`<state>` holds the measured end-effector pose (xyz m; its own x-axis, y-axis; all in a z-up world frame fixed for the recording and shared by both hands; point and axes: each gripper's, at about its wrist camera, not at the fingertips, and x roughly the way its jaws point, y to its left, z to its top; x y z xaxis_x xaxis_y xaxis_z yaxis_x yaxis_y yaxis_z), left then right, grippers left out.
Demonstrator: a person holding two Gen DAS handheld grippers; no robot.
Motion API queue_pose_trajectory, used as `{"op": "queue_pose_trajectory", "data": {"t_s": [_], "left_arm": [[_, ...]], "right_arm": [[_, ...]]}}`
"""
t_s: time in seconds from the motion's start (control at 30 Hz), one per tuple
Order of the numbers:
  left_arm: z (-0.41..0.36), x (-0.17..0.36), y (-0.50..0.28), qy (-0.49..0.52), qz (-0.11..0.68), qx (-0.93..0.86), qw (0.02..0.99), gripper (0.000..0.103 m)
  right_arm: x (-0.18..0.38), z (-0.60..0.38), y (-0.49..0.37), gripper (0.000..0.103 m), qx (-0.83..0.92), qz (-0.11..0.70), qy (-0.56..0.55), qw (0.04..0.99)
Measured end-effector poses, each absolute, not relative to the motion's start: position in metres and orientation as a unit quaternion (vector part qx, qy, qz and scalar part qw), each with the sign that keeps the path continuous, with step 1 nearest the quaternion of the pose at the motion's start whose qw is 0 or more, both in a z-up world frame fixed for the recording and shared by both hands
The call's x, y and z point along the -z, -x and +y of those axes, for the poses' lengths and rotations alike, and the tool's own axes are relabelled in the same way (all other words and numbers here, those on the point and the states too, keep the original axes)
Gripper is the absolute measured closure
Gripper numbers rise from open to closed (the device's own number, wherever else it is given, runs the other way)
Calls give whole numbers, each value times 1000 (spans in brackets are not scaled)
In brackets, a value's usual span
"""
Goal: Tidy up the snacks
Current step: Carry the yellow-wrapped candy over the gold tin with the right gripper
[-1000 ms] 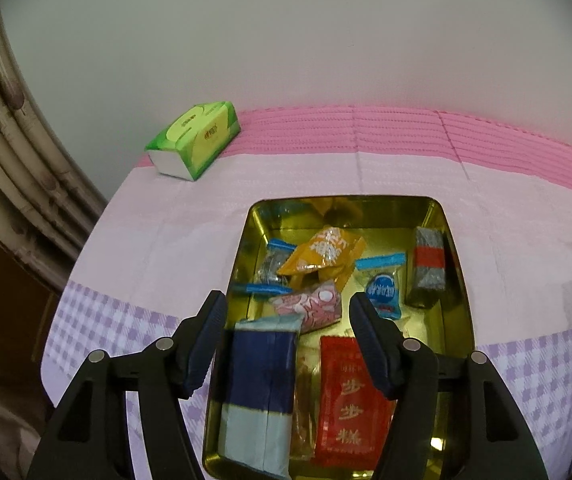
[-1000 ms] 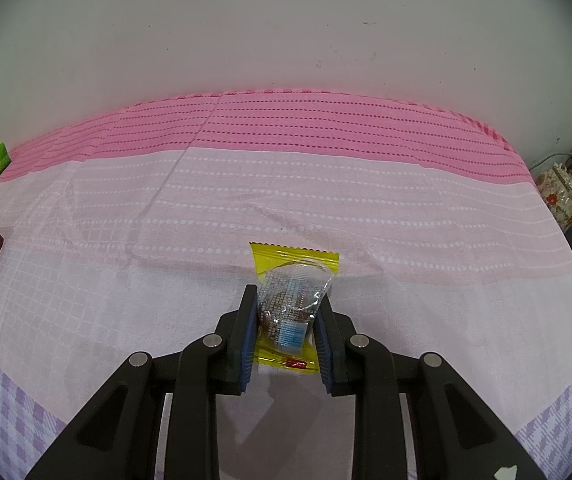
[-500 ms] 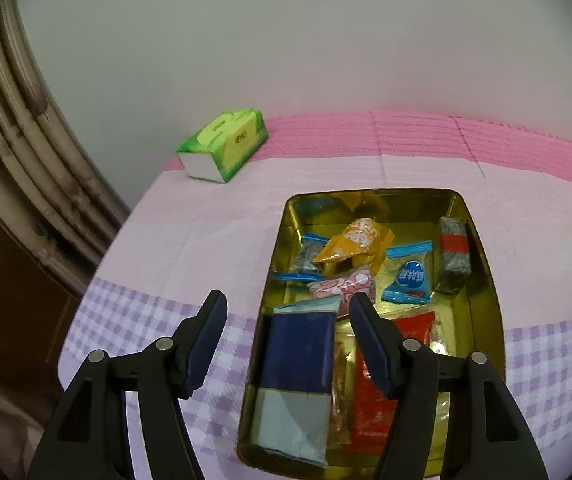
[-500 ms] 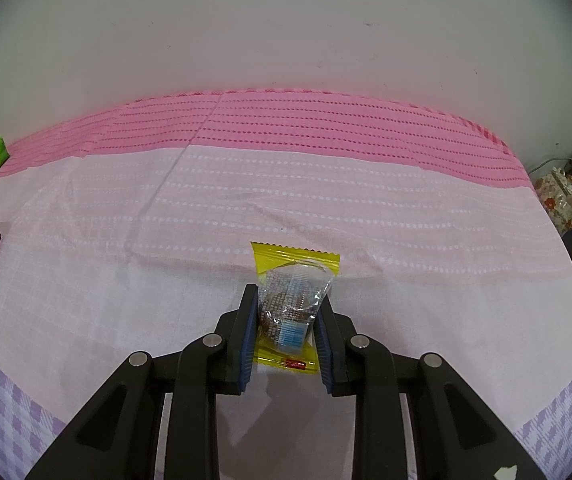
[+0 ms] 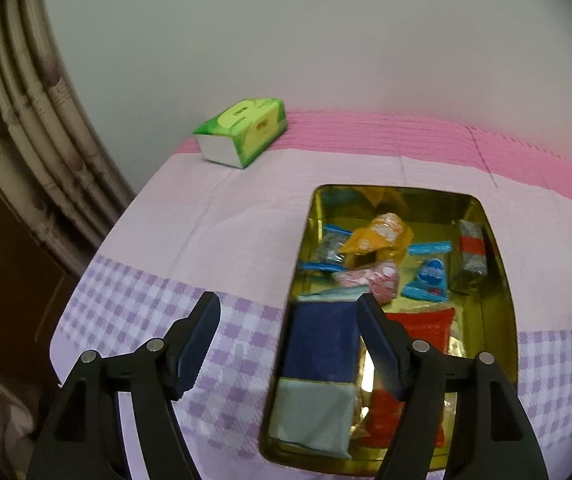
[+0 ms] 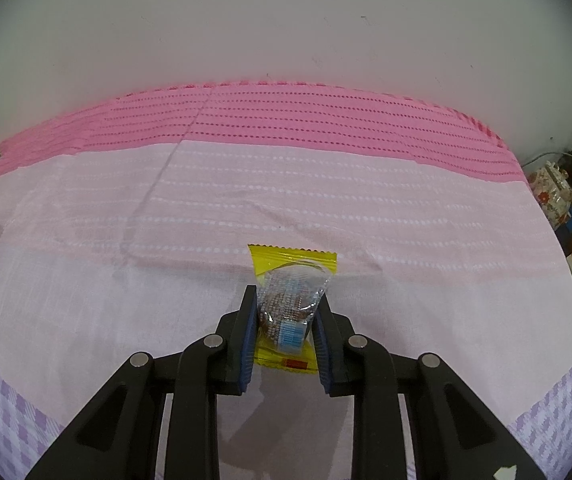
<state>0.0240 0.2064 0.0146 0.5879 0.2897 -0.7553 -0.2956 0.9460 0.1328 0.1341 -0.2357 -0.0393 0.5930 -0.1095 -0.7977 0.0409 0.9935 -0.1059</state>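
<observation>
Snack packet (image 6: pixel 292 304) pinched between right gripper's (image 6: pixel 283 322) fingers.

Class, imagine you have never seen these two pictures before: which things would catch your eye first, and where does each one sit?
The gold tin full of bright snack packets stands out, lying on the pink and lilac tablecloth just ahead of the open left gripper. In the other view, the right gripper is shut on a yellow-edged snack packet. A green tissue pack lies at the table's far left corner.

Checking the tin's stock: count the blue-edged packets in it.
2 visible: one packet by the tin's left wall, one right of centre beside the grey snack. Others may hide underneath.
</observation>
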Motion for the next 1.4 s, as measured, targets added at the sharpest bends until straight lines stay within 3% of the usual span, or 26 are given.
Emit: {"op": "queue_pose_trajectory", "data": {"t_s": [0.5,1.4], "left_arm": [[214,-19,-22,26,422,-155,893,27],[239,-30,-7,75,418,-192,885,23]], "right_arm": [[16,-200,-120,81,5,453,41,890],[-31,10,-80,81,-225,437,78,867]]}}
